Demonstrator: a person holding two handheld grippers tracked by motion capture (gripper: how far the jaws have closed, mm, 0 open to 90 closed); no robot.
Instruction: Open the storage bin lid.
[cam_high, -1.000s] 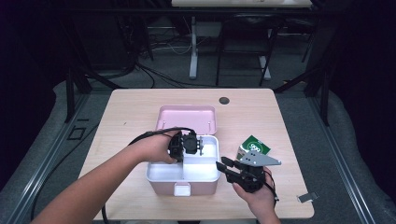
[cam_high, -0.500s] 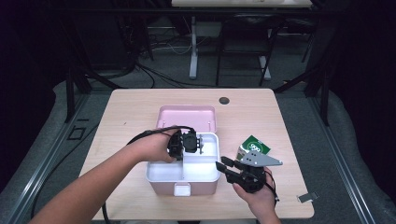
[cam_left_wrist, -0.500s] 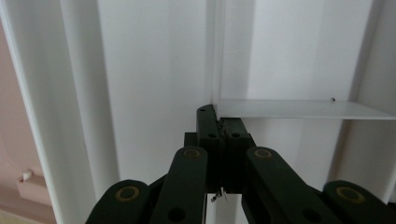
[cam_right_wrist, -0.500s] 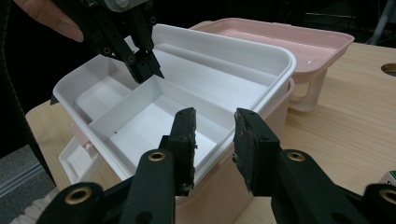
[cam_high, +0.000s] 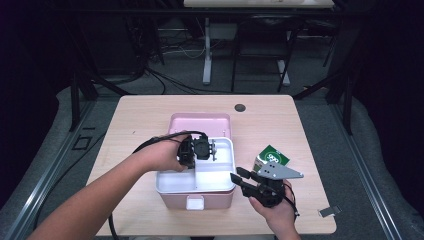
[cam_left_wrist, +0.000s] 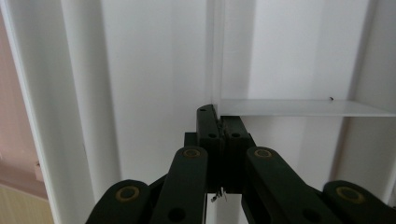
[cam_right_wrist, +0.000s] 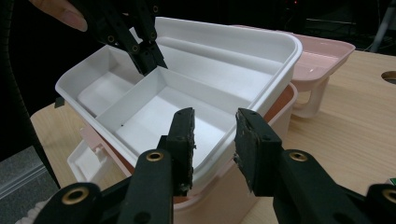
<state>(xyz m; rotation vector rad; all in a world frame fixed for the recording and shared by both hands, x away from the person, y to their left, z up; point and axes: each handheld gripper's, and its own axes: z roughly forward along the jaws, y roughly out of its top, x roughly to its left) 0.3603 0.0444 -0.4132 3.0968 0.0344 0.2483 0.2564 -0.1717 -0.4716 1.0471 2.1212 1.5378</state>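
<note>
item: white divided tray (cam_high: 220, 172), seated in the top of a pink box (cam_high: 210, 199) on a pale wood surface (cam_high: 150, 120). the tray appears slightly lifted or tilted against the box rim in the right gripper view, though how far it is free of the box cannot be told.

lid: pink lid (cam_high: 200, 122), lying just behind the box, touching or nearly touching it.

left gripper (cam_high: 212, 149): reaches into the tray from the left side. jaws pressed together on the thin white divider wall (cam_left_wrist: 299, 107) where the partitions meet; it has hold of the tray by that wall.

right gripper (cam_high: 239, 176): at the tray's right front corner, jaws parted, the tray's outer rim (cam_right_wrist: 261, 100) lying in the gap between them, not yet pinched as far as can be seen. nothing held.

other: green packet (cam_high: 272, 157) on the surface just right of the box, behind the right gripper; small dark round hole (cam_high: 240, 107) near the far edge of the surface; small clip-like object (cam_high: 328, 211) near the right front corner of the surface.

key relation: the tray rim lies directly ahead of the right gripper and between its jaws, running crosswise to them. the left gripper is already engaged at the centre. judged likely step: the right gripper takes the rim so both can lift the tray out of the box.
</note>
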